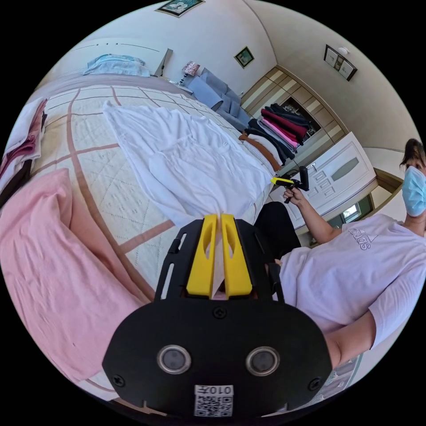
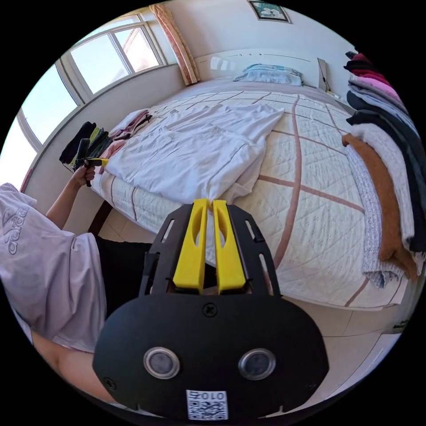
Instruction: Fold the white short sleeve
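One white short sleeve [image 1: 186, 159] on bed [image 1: 88, 146], two tongs [image 1: 218, 216] [image 2: 207, 202] each clenching its hem

Left tongs [image 1: 220, 217] pinch the white shirt's [image 1: 186, 155] hem over the quilted bed [image 1: 88, 146]

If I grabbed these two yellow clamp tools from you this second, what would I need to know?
Left gripper: jaws shut on a corner of the white short sleeve.
Right gripper: jaws shut on another corner of it, at the bed's near edge.
The shirt lies spread on the quilted bed, wrinkled, with one side already turned over the middle.
Done: shirt laid out and both near corners gripped.
Left: probably carry both corners toward the far end, then smooth and finish the fold.
The pink cloth and the clothes pile lie beside it; best left alone.
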